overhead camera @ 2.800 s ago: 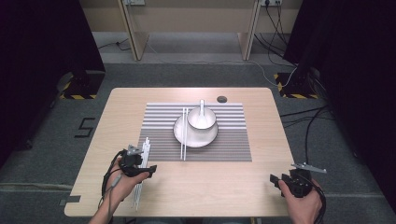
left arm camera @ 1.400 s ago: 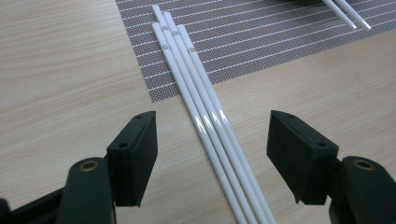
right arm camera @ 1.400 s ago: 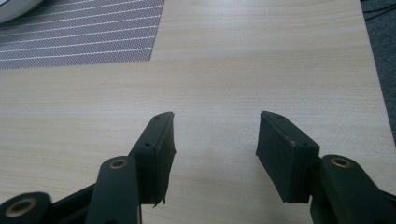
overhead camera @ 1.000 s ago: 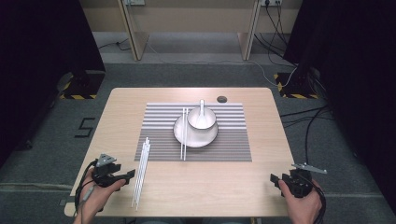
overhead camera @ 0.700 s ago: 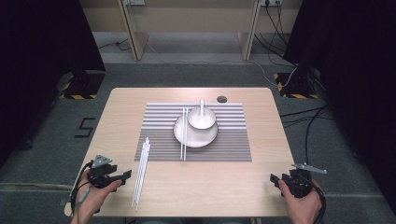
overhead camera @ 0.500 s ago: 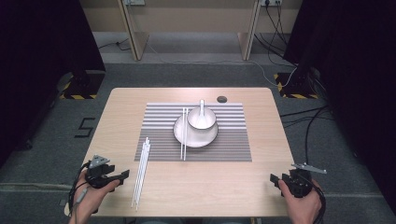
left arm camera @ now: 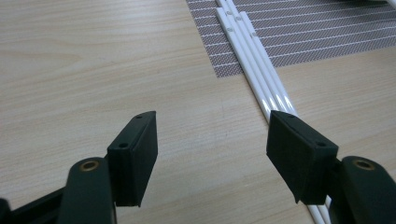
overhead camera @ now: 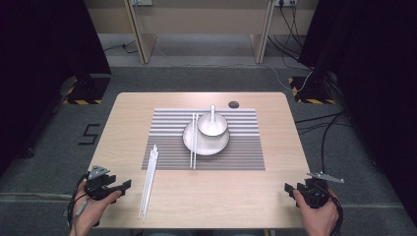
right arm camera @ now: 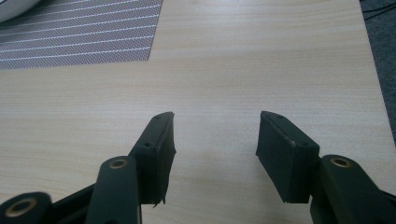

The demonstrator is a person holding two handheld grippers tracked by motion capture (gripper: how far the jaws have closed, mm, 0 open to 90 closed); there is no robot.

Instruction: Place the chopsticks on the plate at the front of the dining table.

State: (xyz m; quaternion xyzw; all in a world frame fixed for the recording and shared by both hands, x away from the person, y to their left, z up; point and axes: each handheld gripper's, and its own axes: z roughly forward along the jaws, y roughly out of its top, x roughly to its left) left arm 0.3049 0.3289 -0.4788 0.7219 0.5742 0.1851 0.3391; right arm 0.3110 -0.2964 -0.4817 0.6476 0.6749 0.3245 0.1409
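The striped placemat point(overhead camera: 205, 140) lies in the middle of the wooden bench point(overhead camera: 246, 196), and everything else can be placed from it. On the mat, toward its right half, stands a white plate point(overhead camera: 216, 145) with a white bowl point(overhead camera: 219, 126) on it and a white spoon point(overhead camera: 212, 115) resting in the bowl; one pair of white chopsticks point(overhead camera: 193, 142) lies across the plate's left edge, pointing toward the near edge of the mat. A second bundle of white chopsticks point(overhead camera: 149, 181) lies at the mat's near left corner, its far ends on the mat and the rest running off onto bare wood toward the person. The left gripper point(overhead camera: 118, 187) sits near the bench's front edge, left of the mat's near left corner and just beside that bundle; its jaws stand wide apart with nothing between them, and in the left gripper view the sticks point(left arm camera: 261, 79) pass close by the right-hand jaw. The right gripper point(overhead camera: 291, 191) rests well off the mat's near right corner, by the front edge, its jaws likewise parted and empty over bare wood. A small dark disc point(overhead camera: 233, 103) sits just beyond the mat's far edge.
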